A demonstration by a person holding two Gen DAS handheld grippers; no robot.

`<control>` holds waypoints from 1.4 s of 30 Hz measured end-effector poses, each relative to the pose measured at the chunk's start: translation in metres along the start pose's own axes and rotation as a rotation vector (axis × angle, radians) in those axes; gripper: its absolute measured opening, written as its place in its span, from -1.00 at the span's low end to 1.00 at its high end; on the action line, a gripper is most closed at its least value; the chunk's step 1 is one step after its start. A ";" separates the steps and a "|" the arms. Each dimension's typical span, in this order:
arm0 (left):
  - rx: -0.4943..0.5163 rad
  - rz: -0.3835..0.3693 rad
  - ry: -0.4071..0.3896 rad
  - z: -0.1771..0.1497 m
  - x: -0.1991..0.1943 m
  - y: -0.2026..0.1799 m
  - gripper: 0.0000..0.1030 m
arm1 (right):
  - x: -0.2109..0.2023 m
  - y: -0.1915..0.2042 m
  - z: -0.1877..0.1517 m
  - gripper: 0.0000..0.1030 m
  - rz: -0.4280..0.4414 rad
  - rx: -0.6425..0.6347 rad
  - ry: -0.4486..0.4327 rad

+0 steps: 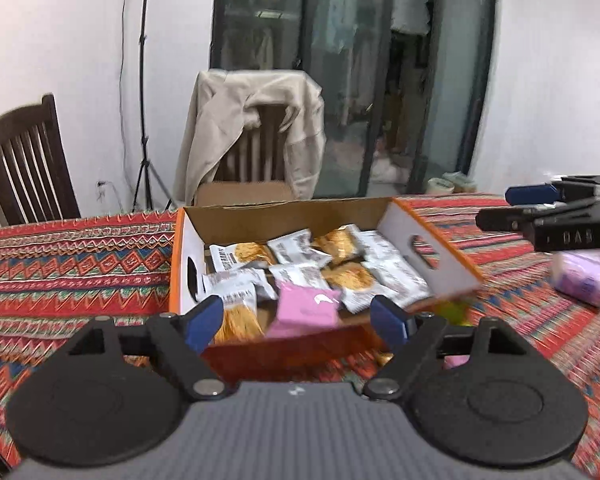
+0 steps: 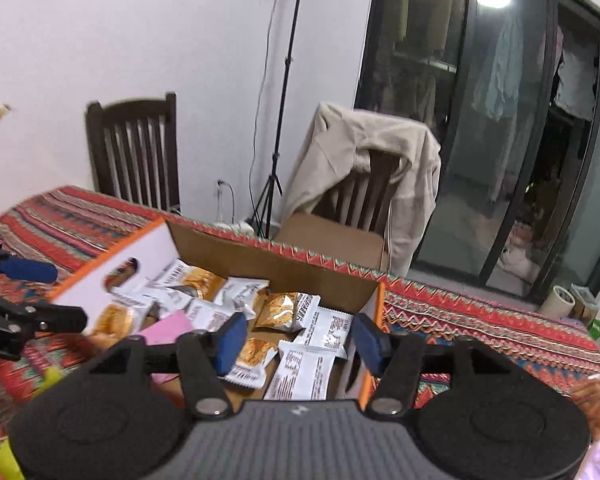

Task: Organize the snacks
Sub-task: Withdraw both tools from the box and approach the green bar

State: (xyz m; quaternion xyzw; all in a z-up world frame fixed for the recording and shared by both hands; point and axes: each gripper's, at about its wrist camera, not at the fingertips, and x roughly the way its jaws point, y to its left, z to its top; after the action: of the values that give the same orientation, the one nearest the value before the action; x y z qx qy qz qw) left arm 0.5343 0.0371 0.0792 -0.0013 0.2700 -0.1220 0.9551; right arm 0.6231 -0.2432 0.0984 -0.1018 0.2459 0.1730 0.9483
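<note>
An orange-rimmed cardboard box (image 1: 236, 216) stands on the patterned tablecloth (image 1: 60, 264), holding several white and golden snack packets (image 1: 340, 276). A pink packet (image 1: 306, 312) lies at the box's near edge, in line with my left gripper (image 1: 298, 320), whose jaws stand open and clear of it. My right gripper (image 1: 512, 208) reaches in from the right, above the table. In the right wrist view my right gripper (image 2: 300, 342) is open over the box (image 2: 276, 264), nothing between its pads. The pink packet (image 2: 168, 328) shows to the left, and my left gripper (image 2: 48, 294) beyond it.
A pale purple packet (image 1: 580, 280) and a yellow-green one (image 1: 456, 312) lie on the cloth right of the box. A brown snack (image 2: 596, 404) sits at far right. Behind the table stand a chair draped with a beige jacket (image 1: 256, 120), a dark chair (image 1: 24, 160) and a light stand (image 1: 142, 80).
</note>
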 end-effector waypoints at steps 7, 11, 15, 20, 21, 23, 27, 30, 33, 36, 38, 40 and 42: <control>0.029 0.013 -0.097 -0.057 -0.109 -0.026 0.68 | -0.113 0.011 -0.039 0.59 0.031 0.017 -0.110; 0.039 0.046 -0.129 -0.089 -0.156 -0.045 0.70 | -0.167 0.020 -0.080 0.61 0.060 0.060 -0.157; 0.024 0.064 -0.147 -0.117 -0.194 -0.060 0.74 | -0.213 0.038 -0.126 0.61 0.070 0.073 -0.179; -0.013 0.081 -0.157 -0.151 -0.228 -0.077 0.78 | -0.256 0.060 -0.176 0.74 0.072 0.082 -0.171; -0.025 0.081 -0.151 -0.158 -0.233 -0.080 0.78 | -0.264 0.064 -0.185 0.74 0.062 0.082 -0.168; -0.038 0.078 -0.133 -0.172 -0.238 -0.085 0.78 | -0.275 0.069 -0.200 0.74 0.056 0.083 -0.158; -0.051 0.097 -0.095 -0.195 -0.241 -0.093 0.78 | -0.289 0.080 -0.231 0.74 0.040 0.093 -0.129; -0.066 0.095 -0.064 -0.207 -0.242 -0.095 0.78 | -0.294 0.088 -0.254 0.74 0.027 0.103 -0.100; -0.060 0.105 -0.056 -0.211 -0.242 -0.097 0.78 | -0.294 0.091 -0.271 0.74 0.023 0.117 -0.070; -0.059 0.103 -0.060 -0.209 -0.241 -0.095 0.78 | -0.293 0.091 -0.276 0.74 0.020 0.125 -0.058; -0.057 0.103 -0.061 -0.208 -0.240 -0.095 0.78 | -0.292 0.092 -0.275 0.74 0.020 0.124 -0.062; -0.055 0.103 -0.059 -0.206 -0.237 -0.094 0.78 | -0.292 0.093 -0.272 0.74 0.024 0.122 -0.068; -0.054 0.103 -0.055 -0.204 -0.233 -0.093 0.78 | -0.291 0.092 -0.269 0.74 0.029 0.121 -0.073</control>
State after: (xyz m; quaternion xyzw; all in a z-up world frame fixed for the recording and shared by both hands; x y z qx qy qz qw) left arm 0.2152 0.0143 0.0311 -0.0164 0.2465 -0.0654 0.9668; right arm 0.2340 -0.3140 0.0030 -0.0345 0.2226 0.1750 0.9584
